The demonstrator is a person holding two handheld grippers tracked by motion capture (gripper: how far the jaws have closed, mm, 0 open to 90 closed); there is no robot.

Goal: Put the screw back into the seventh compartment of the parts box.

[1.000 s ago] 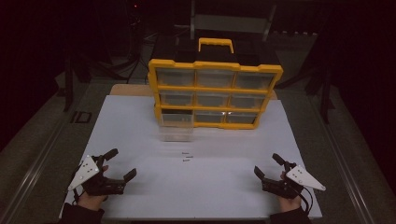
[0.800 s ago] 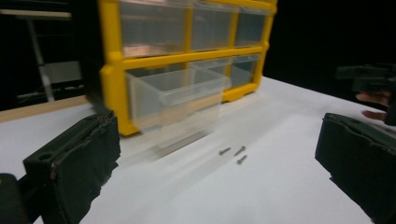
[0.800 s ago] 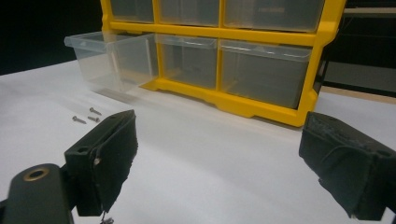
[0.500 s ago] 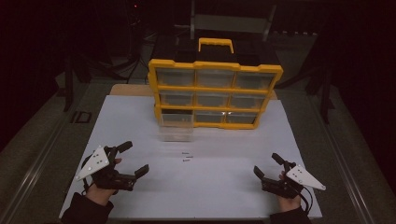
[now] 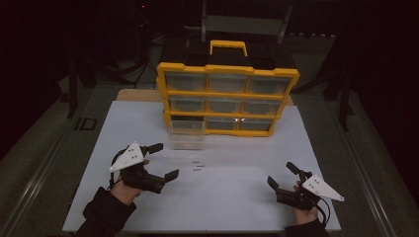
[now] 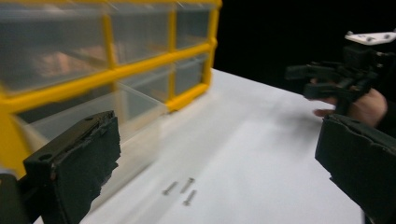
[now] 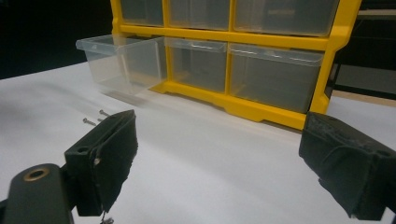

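Left gripper (image 6: 217,163) jaws spread wide above three screws (image 6: 181,189) on the white table (image 6: 261,140); pulled-out clear drawer (image 6: 116,112) of yellow organizer (image 6: 109,46) beside them.

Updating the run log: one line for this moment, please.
left hand-held gripper: open, near screws | right hand-held gripper: open, empty | drawer: pulled out
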